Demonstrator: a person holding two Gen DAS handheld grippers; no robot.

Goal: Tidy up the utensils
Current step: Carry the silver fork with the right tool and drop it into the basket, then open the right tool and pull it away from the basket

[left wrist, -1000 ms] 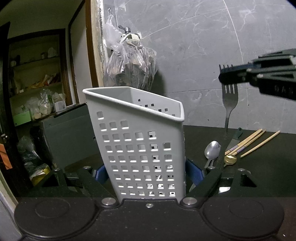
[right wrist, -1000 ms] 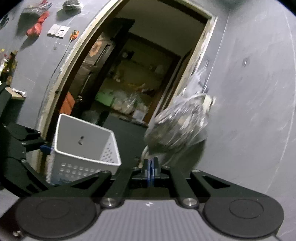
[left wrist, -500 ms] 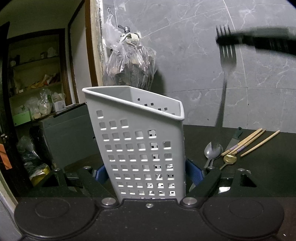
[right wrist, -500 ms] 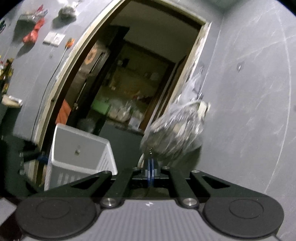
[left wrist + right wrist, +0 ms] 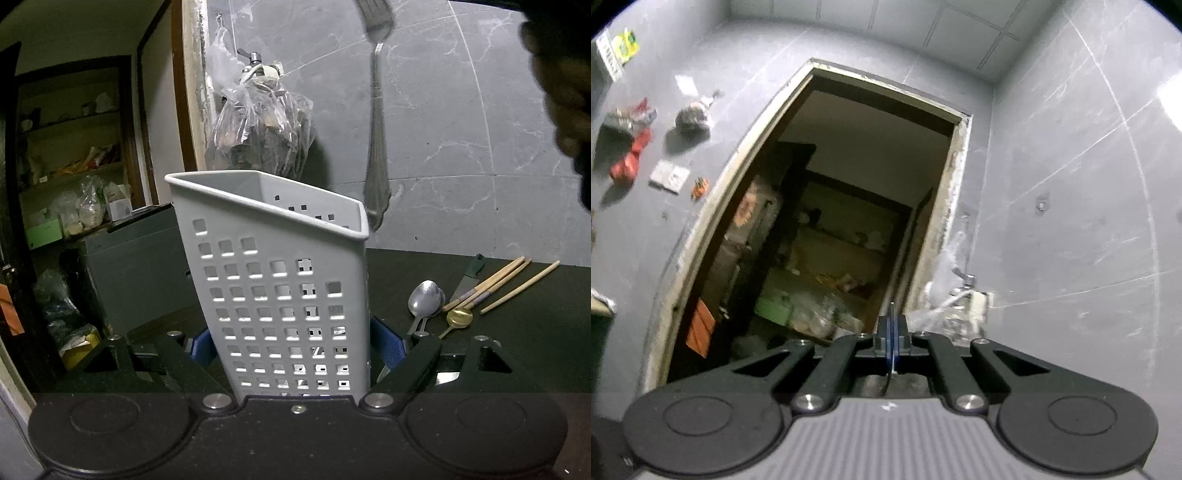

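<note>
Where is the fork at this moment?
In the left wrist view the fork hangs in the air, tines up, upper centre-right against the grey wall. Its handle end sits just above the right corner of the white perforated caddy, right of the hanging plastic bag.

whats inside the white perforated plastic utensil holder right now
Through the open top of the white perforated plastic utensil holder, only its bare inner back wall with square holes shows; no utensil sticks out. Its lower inside and floor are hidden behind the front wall.
</note>
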